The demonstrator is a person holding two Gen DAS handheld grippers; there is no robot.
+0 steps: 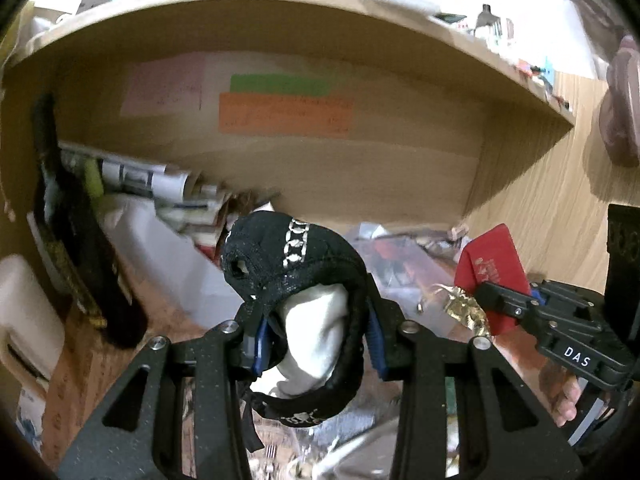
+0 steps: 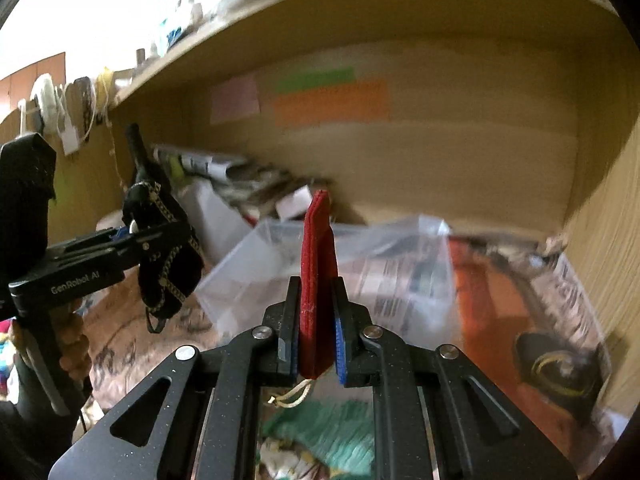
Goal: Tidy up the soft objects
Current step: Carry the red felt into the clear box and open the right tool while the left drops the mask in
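My left gripper [image 1: 314, 320] is shut on a black fabric pouch [image 1: 296, 256] with a silver chain pattern and a white lining, held up in front of a wooden shelf. It also shows at the left of the right wrist view [image 2: 168, 256]. My right gripper [image 2: 316, 300] is shut on a flat red felt pouch [image 2: 318, 264], held upright and edge-on. In the left wrist view the red pouch [image 1: 494, 268] shows at the right with gold tassels hanging beside it, and the right gripper [image 1: 486, 300] holds it there.
A wooden shelf [image 1: 280, 12] arches overhead with coloured sticky notes [image 1: 286, 114] on its back panel. Below lie clear plastic bags [image 2: 384, 264] over papers, rolled papers [image 1: 160, 180], a black bottle [image 1: 76, 216] at left, and an orange book [image 2: 492, 300].
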